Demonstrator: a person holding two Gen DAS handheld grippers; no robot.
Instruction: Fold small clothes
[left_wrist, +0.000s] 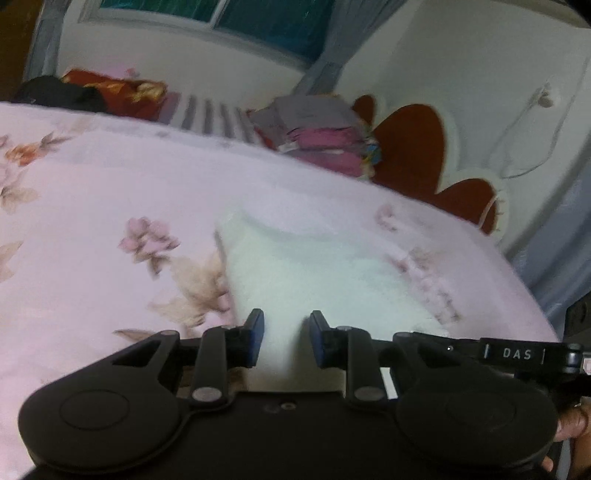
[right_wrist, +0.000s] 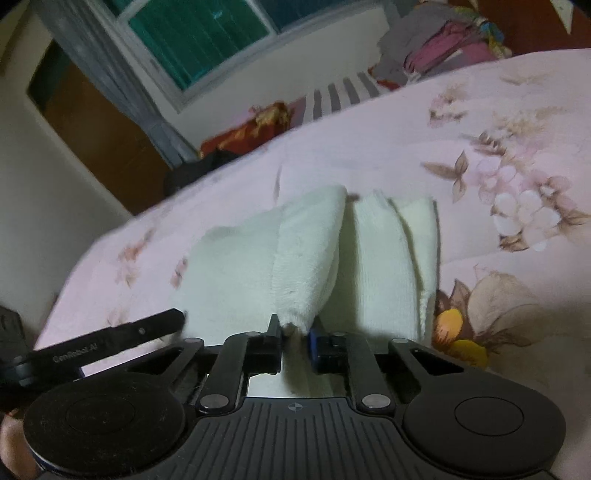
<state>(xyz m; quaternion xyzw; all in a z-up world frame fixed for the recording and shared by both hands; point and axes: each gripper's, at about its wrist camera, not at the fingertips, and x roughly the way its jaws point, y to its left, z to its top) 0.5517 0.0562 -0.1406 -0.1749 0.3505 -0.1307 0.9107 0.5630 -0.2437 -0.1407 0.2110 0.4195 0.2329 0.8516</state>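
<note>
A small white garment (left_wrist: 314, 266) lies on the pink flowered bedspread (left_wrist: 110, 184). In the left wrist view my left gripper (left_wrist: 286, 332) hovers over its near edge. Its blue pads (left_wrist: 256, 332) stand apart with white fabric showing in the gap, and I see no pinch. In the right wrist view the white garment (right_wrist: 258, 258) is bunched into soft folds. My right gripper (right_wrist: 295, 334) is shut on a fuzzy corner of it, which rises out of the narrow gap. The two grippers sit side by side, each showing at the edge of the other's view.
A stack of folded clothes (left_wrist: 325, 136) in grey and pink sits at the far side of the bed by a red and white headboard (left_wrist: 417, 147). A red cushion (left_wrist: 118, 90) and dark cloth (left_wrist: 55, 94) lie far left. A window (right_wrist: 207, 33) is beyond.
</note>
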